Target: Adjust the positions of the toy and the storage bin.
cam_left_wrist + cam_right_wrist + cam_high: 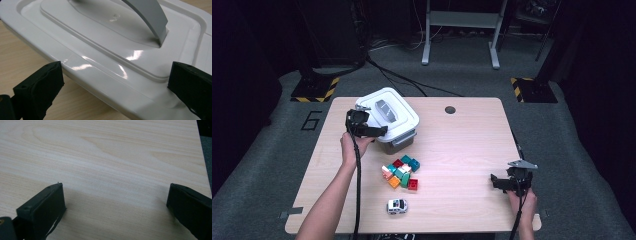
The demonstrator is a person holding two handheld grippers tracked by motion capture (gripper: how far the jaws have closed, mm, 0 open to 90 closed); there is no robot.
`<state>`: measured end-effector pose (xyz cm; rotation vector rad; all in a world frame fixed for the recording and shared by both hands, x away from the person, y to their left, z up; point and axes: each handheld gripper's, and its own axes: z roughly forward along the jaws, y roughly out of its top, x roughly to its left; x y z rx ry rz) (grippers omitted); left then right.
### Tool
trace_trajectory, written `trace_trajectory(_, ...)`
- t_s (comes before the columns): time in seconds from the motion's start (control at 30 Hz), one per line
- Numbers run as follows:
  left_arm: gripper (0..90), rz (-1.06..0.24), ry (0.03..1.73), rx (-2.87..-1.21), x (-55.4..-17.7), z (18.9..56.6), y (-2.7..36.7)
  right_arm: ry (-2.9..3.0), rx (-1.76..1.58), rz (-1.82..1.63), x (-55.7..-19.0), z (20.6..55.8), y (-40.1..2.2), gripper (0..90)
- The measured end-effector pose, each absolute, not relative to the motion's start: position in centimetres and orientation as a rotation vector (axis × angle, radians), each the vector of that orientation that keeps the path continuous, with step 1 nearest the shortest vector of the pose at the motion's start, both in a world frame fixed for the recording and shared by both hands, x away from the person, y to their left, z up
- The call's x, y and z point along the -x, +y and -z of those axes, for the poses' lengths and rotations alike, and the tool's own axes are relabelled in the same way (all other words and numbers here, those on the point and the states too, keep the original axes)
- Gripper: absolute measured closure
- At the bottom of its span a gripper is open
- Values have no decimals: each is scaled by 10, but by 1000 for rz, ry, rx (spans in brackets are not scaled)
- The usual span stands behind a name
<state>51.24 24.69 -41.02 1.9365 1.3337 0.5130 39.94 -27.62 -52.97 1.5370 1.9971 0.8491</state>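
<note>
Our fingers (40,90) on the left gripper (362,127) stand wide apart and hold nothing; in the left gripper view they straddle the near rim of the white lid (105,62), one finger over the bench (462,150) beside the lid, the other above its edge. The right gripper (512,182) hangs well away from the lid, near the bench's right front corner, its fingers (42,212) equally spread and empty over bare wood.

The lid sits on its grey container (394,142) at the back left of the bench. We judge it light, stiff and glossy, so slippery to pinch on the flat. The overhanging rim gives us an edge to lift, and beyond it the arched grey handle (150,17) offers the surest hold.

Just in front of the lid lie coloured blocks (402,172), and nearer us a toy car (397,206).
</note>
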Motion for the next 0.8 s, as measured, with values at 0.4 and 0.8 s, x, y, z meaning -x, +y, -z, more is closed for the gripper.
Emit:
trace_trajectory(0.4, 4, -491, 1329, -1898, -511, 413, 220, 1997, -1537, -849, -399, 530, -276, 11)
trace_trajectory(0.8, 4, -479, 1329, -1909, -516, 413, 186, 1997, -1536, -849, -399, 530, -276, 11)
